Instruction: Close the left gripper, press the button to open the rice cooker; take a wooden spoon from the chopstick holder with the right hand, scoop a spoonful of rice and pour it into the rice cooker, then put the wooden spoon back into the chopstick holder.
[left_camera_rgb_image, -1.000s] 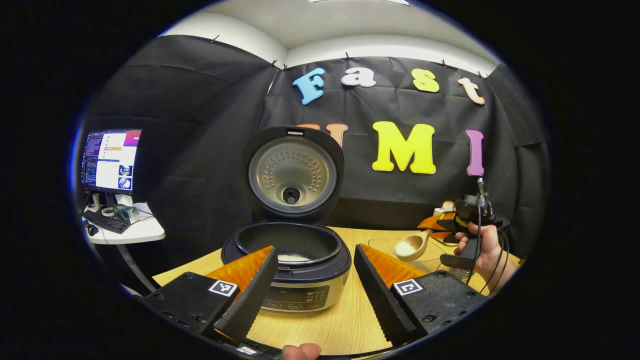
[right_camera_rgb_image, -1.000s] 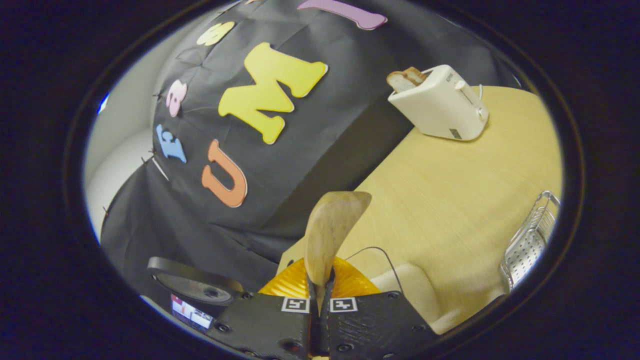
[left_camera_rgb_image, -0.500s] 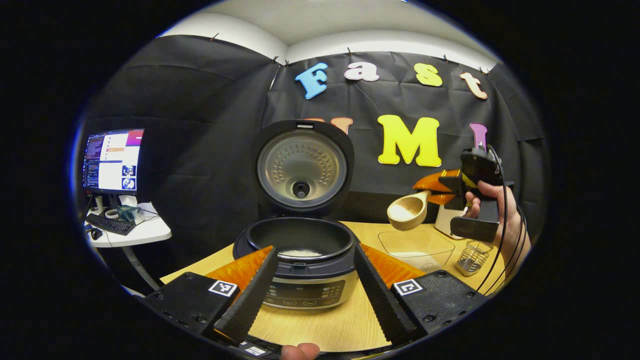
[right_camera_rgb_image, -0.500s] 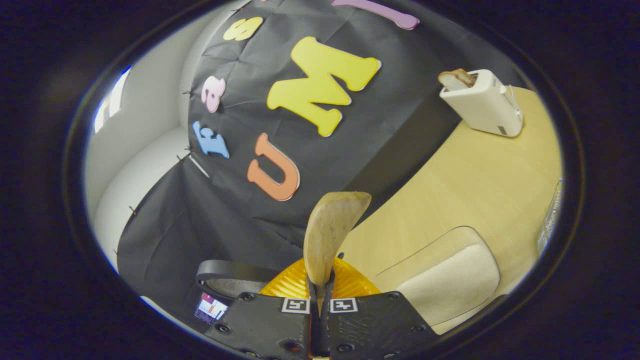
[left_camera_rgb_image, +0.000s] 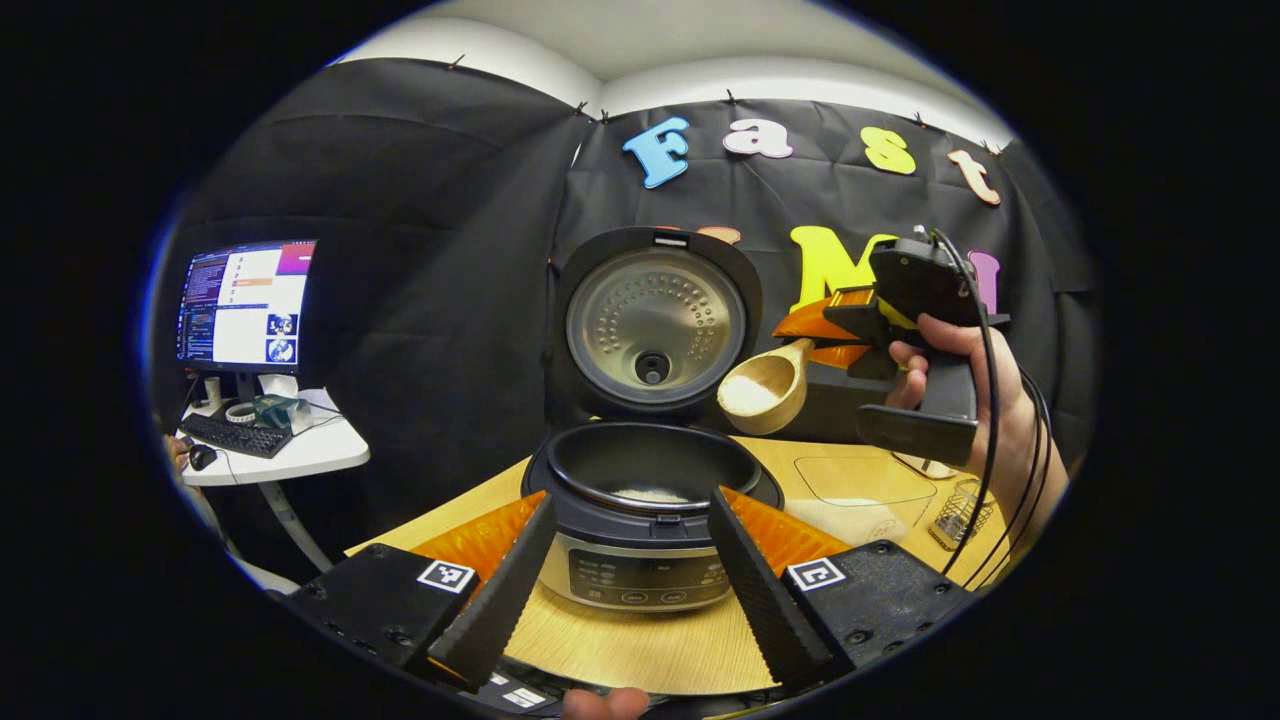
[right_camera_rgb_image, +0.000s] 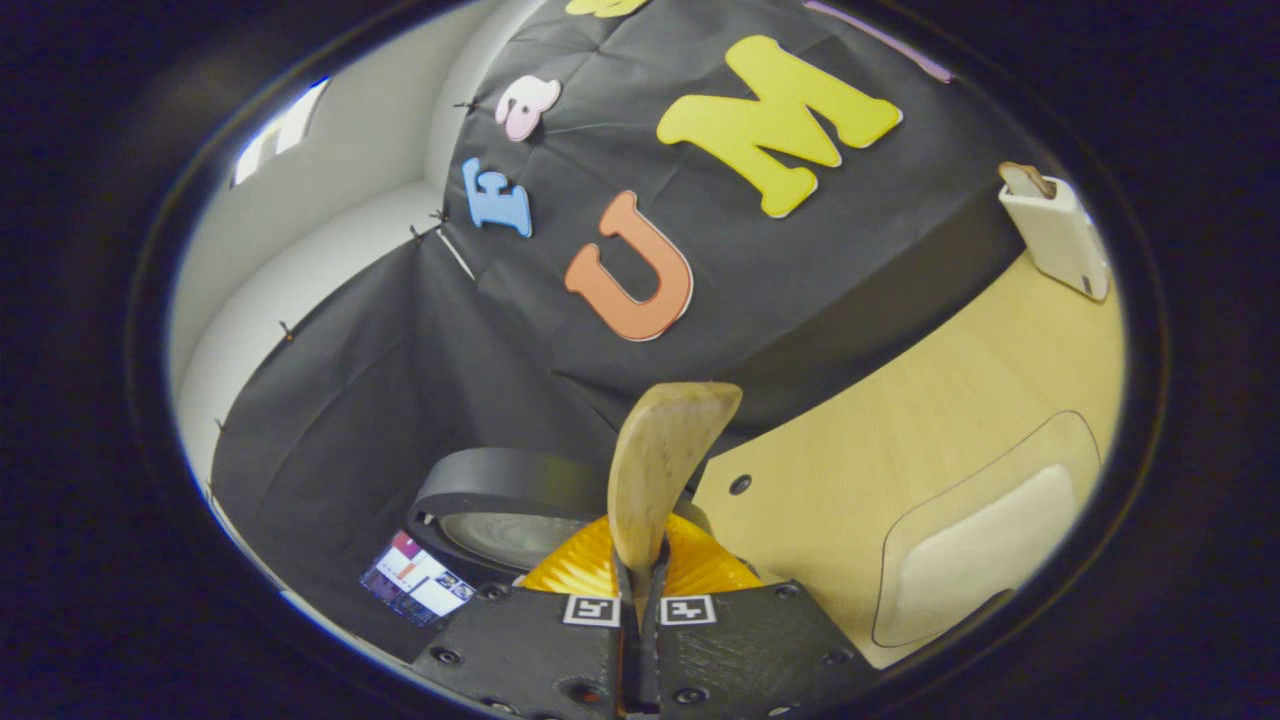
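Your right gripper (left_camera_rgb_image: 835, 335), fingers clamped on the rice-laden wooden spoon (left_camera_rgb_image: 765, 388), risks spilling short of the open black rice cooker (left_camera_rgb_image: 650, 480); left gripper (left_camera_rgb_image: 630, 570) fingers gape, idle.

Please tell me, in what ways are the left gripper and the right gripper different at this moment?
The left gripper is open and holds nothing, whereas the right gripper is shut on the handle of the wooden spoon. The left gripper sits low, in front of the rice cooker; the right gripper is raised, up beside the open lid. Both are held by a person's hand.
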